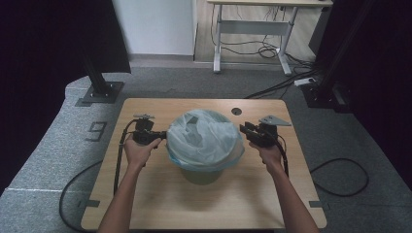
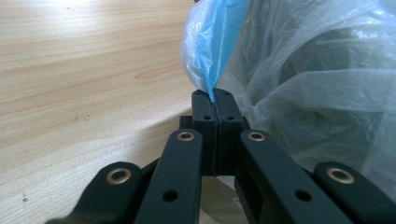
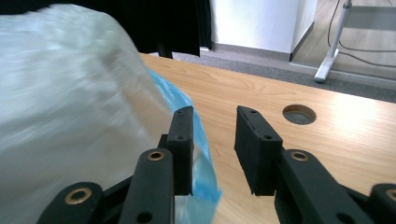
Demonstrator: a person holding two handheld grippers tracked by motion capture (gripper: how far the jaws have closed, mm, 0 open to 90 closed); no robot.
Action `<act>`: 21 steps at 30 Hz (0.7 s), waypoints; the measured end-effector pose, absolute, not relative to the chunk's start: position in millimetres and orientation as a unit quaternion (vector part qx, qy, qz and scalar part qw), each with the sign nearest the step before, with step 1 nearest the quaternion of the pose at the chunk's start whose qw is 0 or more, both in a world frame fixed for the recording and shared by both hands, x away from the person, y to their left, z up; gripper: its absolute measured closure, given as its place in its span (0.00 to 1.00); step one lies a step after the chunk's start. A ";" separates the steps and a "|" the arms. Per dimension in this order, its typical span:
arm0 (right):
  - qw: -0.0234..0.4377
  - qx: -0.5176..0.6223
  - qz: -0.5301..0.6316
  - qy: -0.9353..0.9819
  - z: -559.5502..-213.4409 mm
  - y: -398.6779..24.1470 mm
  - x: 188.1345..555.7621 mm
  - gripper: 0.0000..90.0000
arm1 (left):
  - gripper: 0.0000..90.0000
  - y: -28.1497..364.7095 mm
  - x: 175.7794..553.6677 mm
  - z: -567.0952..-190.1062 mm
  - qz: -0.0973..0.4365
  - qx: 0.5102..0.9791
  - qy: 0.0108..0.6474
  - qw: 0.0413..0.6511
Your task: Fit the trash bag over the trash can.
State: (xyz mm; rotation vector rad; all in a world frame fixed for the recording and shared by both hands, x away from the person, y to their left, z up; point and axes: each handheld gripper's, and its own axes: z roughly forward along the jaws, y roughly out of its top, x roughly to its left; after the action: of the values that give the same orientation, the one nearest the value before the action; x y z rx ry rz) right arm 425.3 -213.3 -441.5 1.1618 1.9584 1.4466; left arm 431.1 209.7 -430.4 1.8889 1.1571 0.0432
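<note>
A translucent pale-blue plastic bag [image 1: 205,137] lines a round bin [image 1: 200,174] at the middle of the wooden table [image 1: 160,194] and balloons over its rim. My left gripper [image 1: 163,136] is at the bag's left side; in the left gripper view its jaws are pressed together on a pinch of the bag's blue edge [image 2: 212,70]. My right gripper [image 1: 244,128] sits at the bag's right side. Its jaws stand apart with nothing between them, and the bag [image 3: 70,102] with its blue rim [image 3: 198,135] lies just left of the left pad.
A round cable hole [image 1: 236,111] is in the table's far right part. Black cables trail off both grippers over the table edges onto grey carpet. A white desk frame [image 1: 252,34] and dark stands stand beyond the table.
</note>
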 end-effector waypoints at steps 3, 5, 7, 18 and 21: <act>0.210 0.397 0.541 0.711 -438.7 -223.0 407.7 0.70 | 0.99 208.7 429.6 -430.5 0.020 0.766 0.462 0.446; 0.202 0.363 0.561 0.716 -439.7 -227.5 393.1 0.66 | 0.99 208.6 429.1 -429.8 0.021 0.766 0.461 0.448; 0.189 0.339 0.572 0.723 -442.3 -229.3 381.8 0.61 | 0.99 208.8 429.2 -429.3 0.018 0.763 0.461 0.452; 0.131 0.262 0.590 0.752 -451.6 -203.6 353.9 0.43 | 0.98 210.2 427.5 -427.0 0.016 0.761 0.463 0.454; 0.126 0.257 0.587 0.757 -453.3 -200.8 356.1 0.47 | 0.98 210.5 427.4 -426.6 0.016 0.761 0.463 0.454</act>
State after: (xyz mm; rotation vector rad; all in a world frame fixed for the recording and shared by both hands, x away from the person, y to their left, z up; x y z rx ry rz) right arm 356.1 -200.8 -453.3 0.7488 2.2047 1.7106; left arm 427.4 210.5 -426.6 1.8786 1.1416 0.0388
